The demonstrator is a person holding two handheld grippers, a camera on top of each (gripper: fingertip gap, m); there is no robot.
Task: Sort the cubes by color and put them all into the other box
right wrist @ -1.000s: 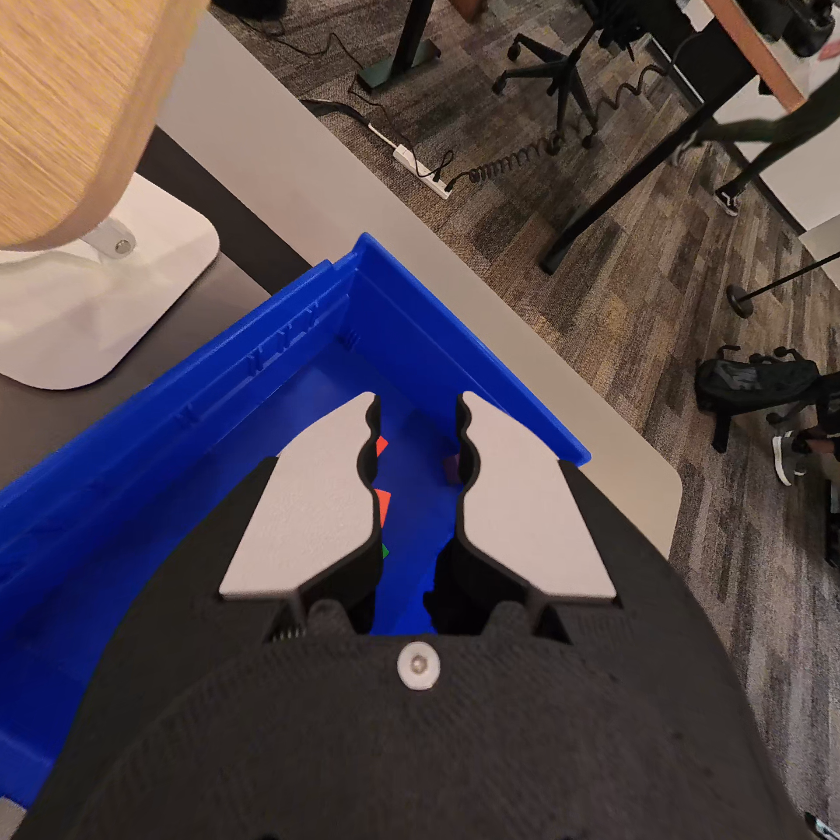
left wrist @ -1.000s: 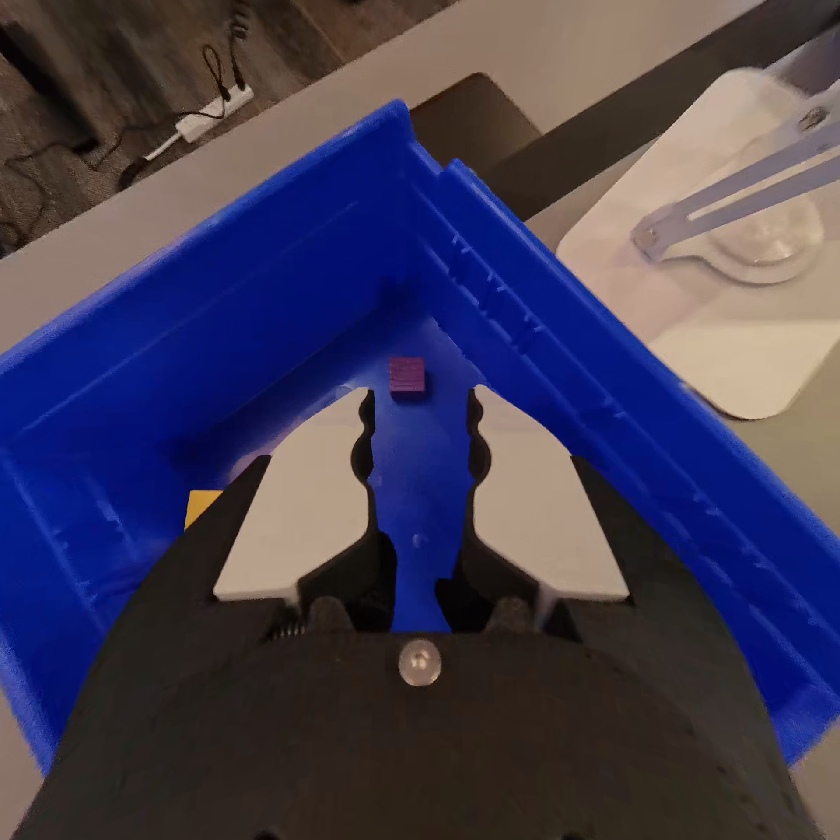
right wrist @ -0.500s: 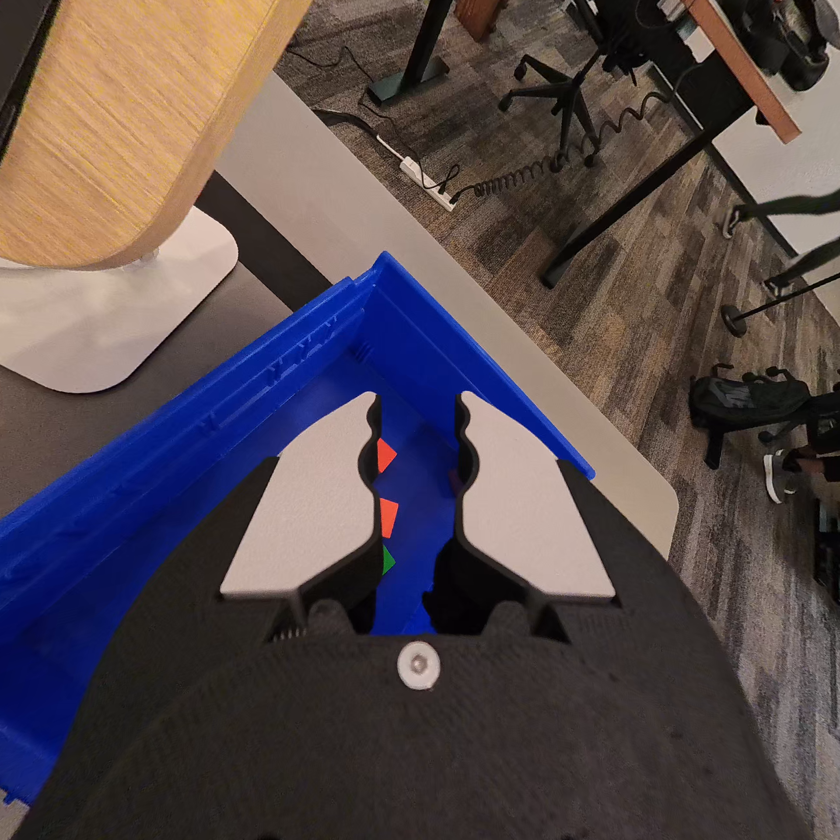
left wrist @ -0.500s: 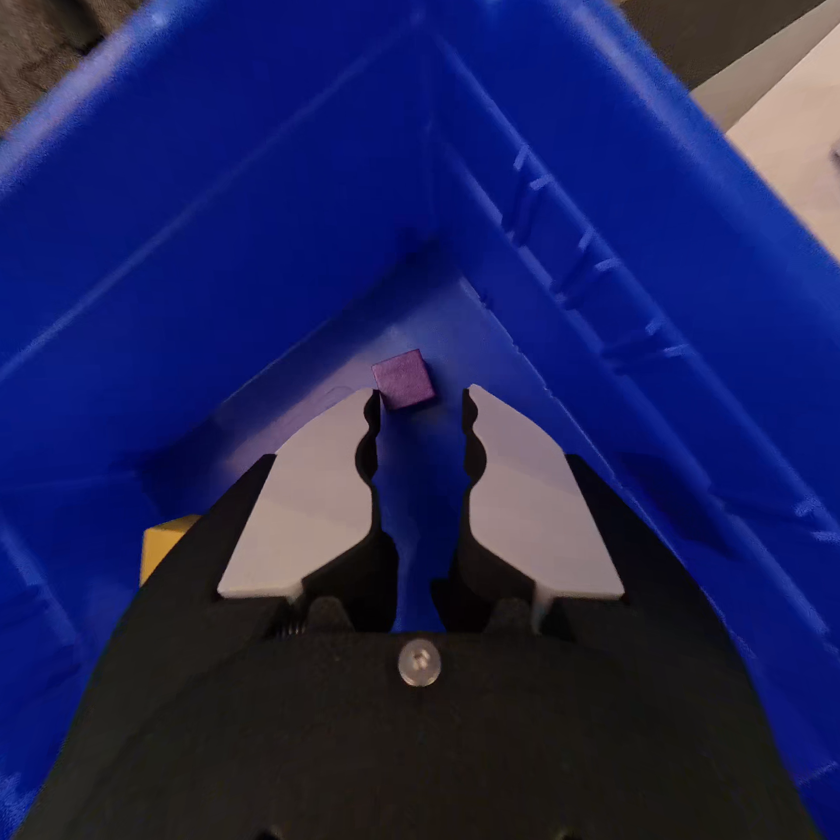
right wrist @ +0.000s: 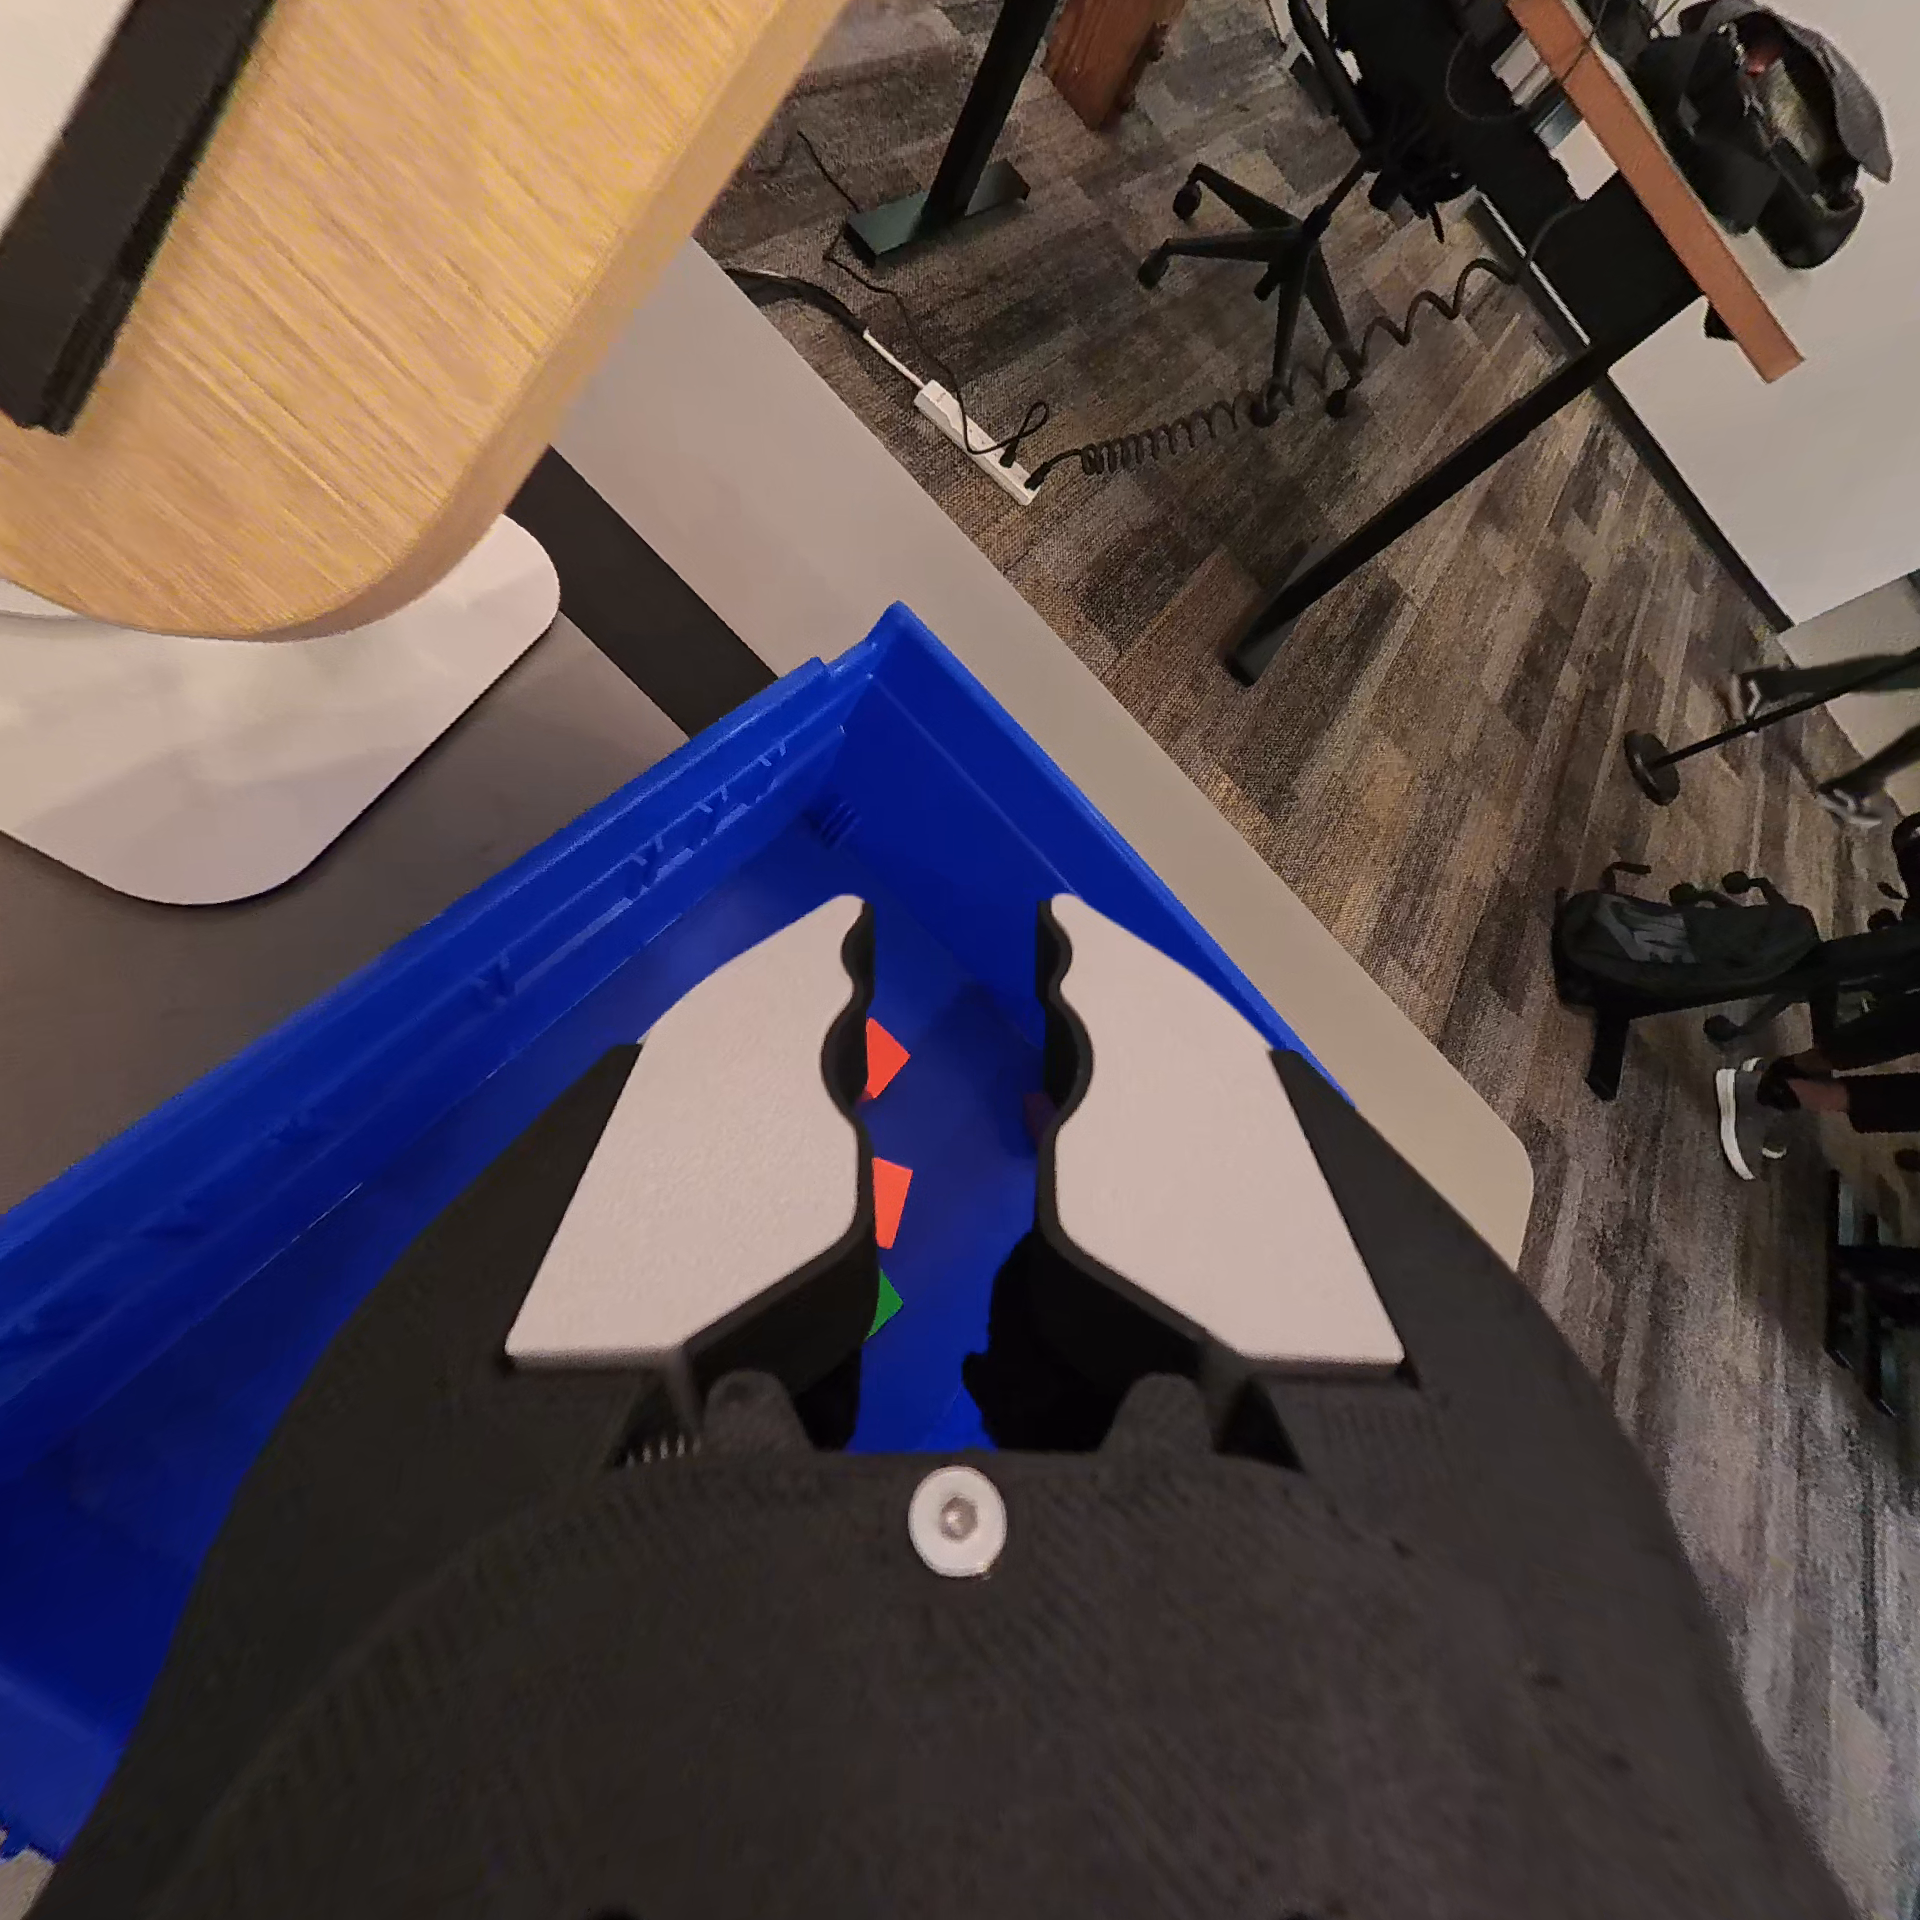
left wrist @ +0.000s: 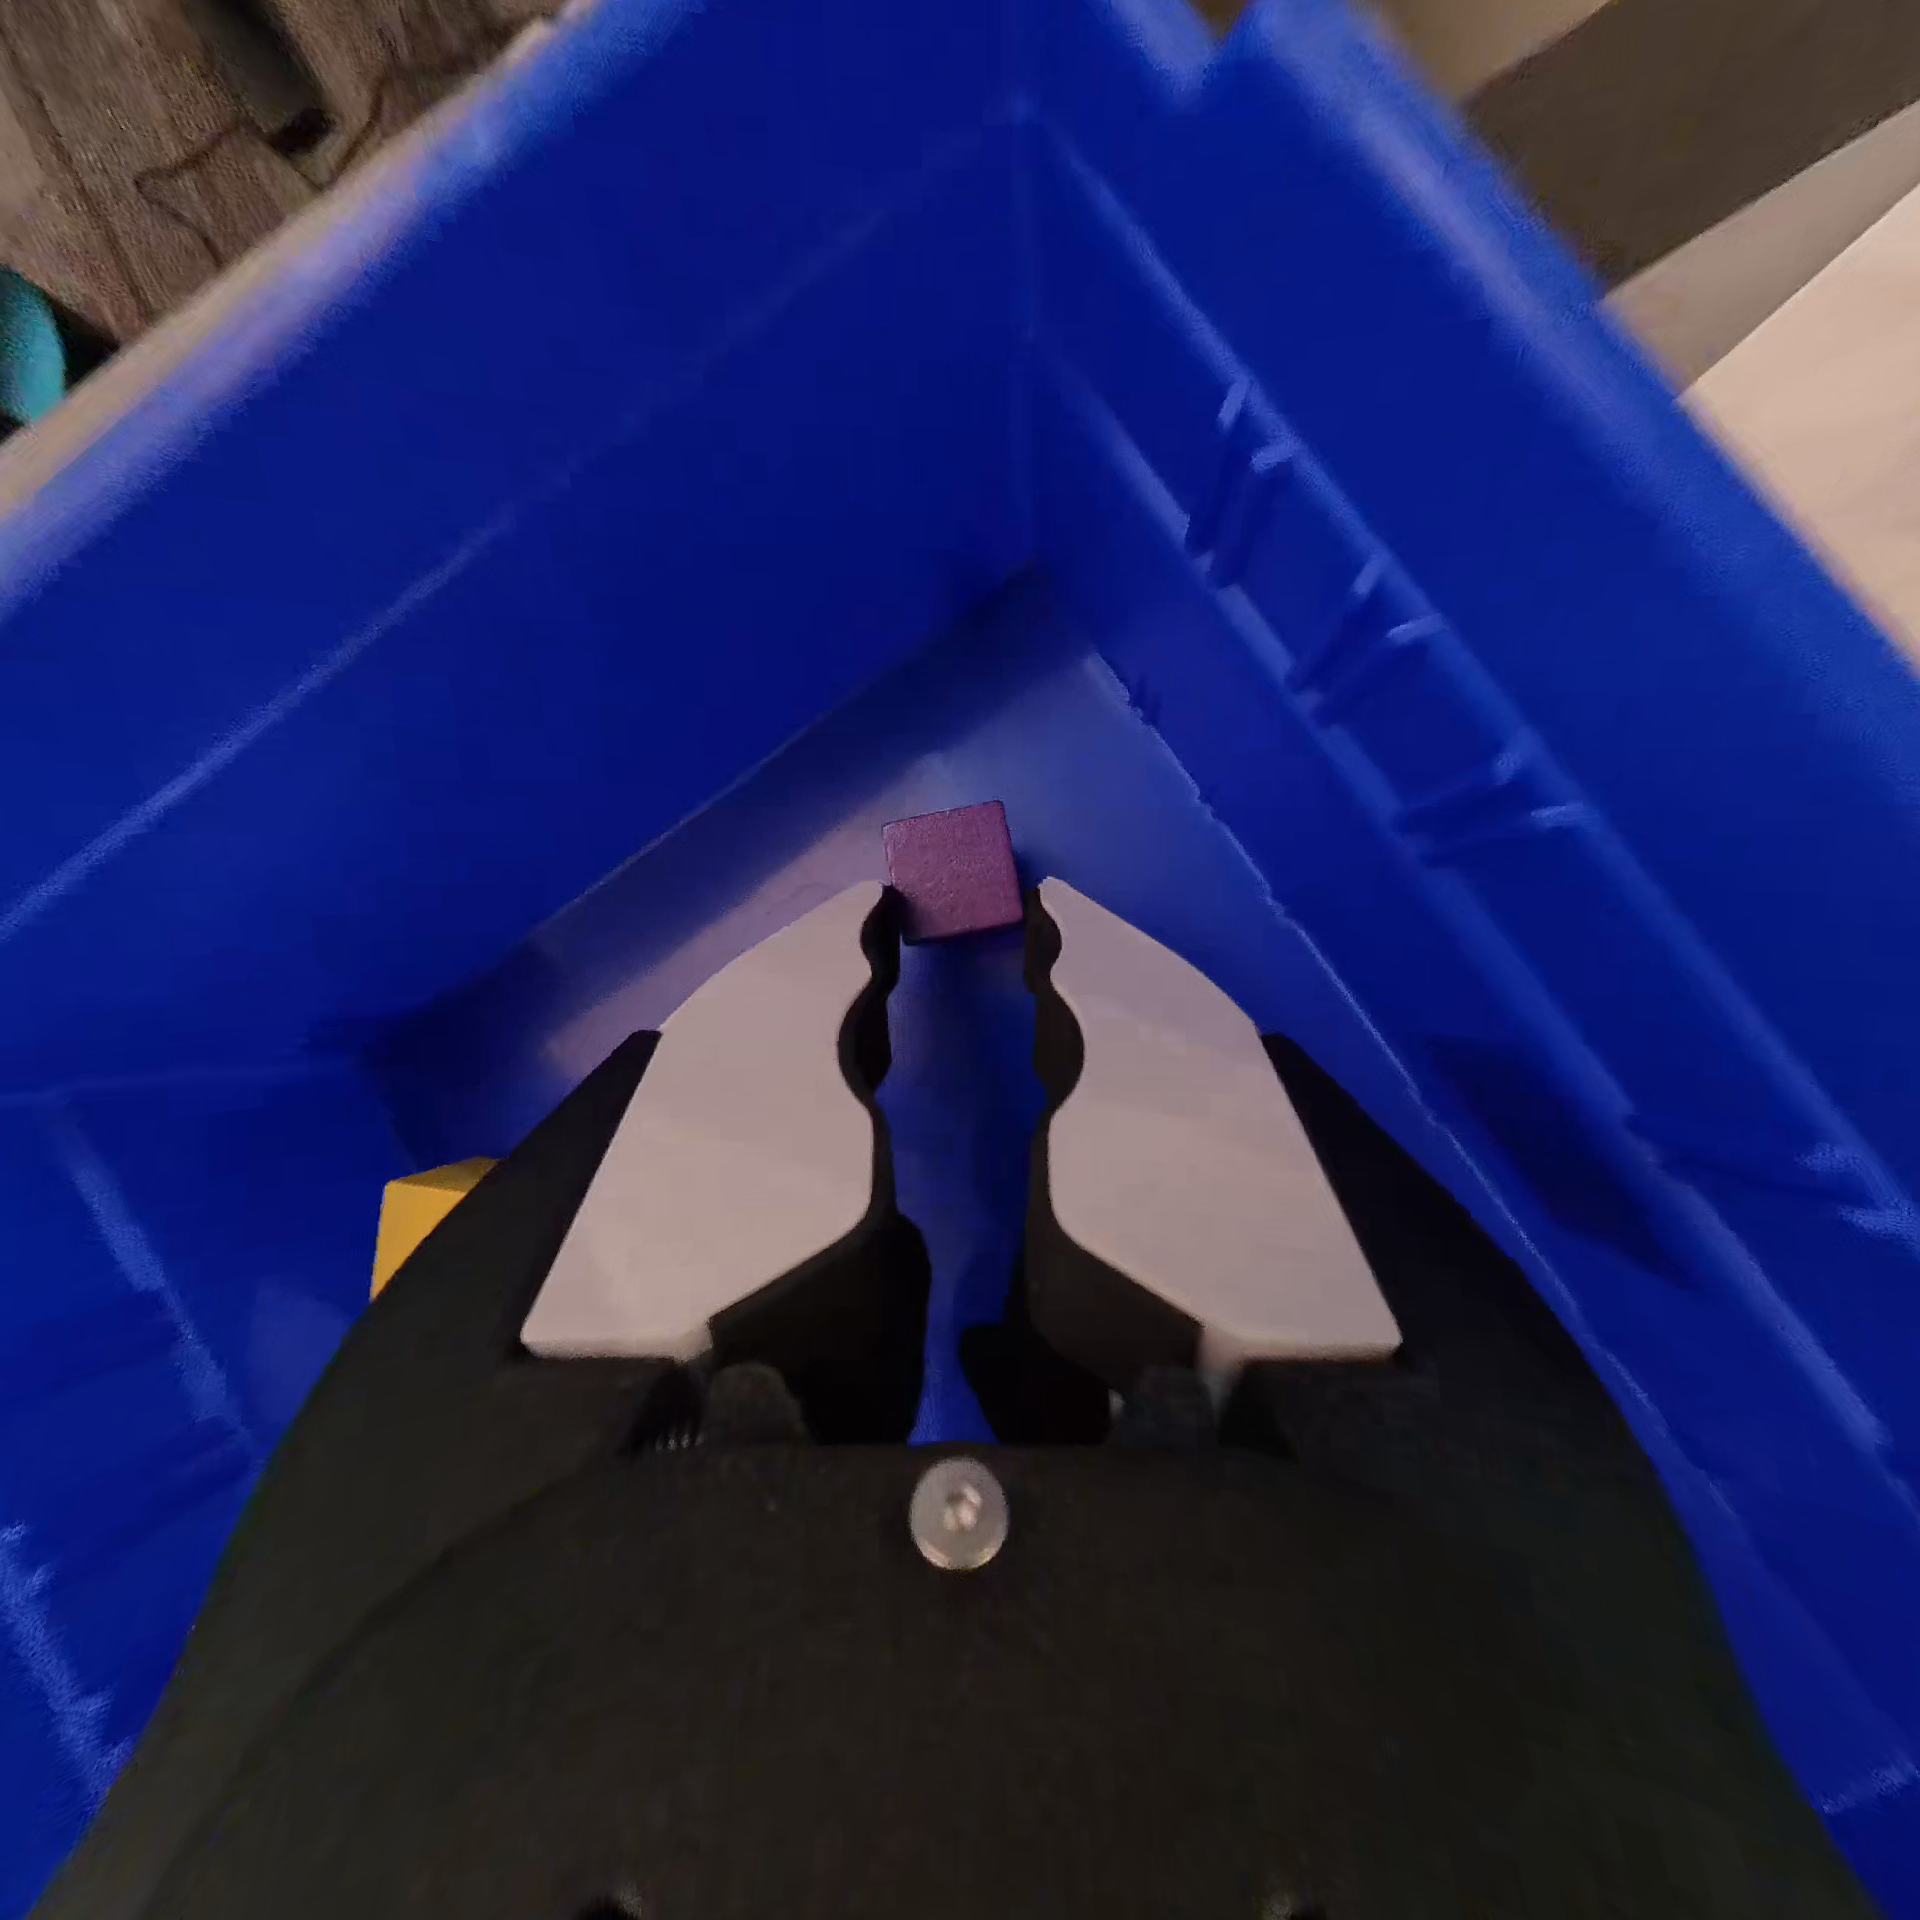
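Blue bin (left wrist: 623, 540) walls fill the view; near its corner sits the purple cube (left wrist: 951, 871), small, rigid, likely light, its flat sides offering hold; left hand-held gripper (left wrist: 958, 906) brackets it, left pad touching, not yet clenched.

No readable text, label, brand, number or sign in either wrist view; moulded ribs on blue box (left wrist: 727, 436) wall carry no characters; power strip (right wrist: 966, 436) on floor too small to read
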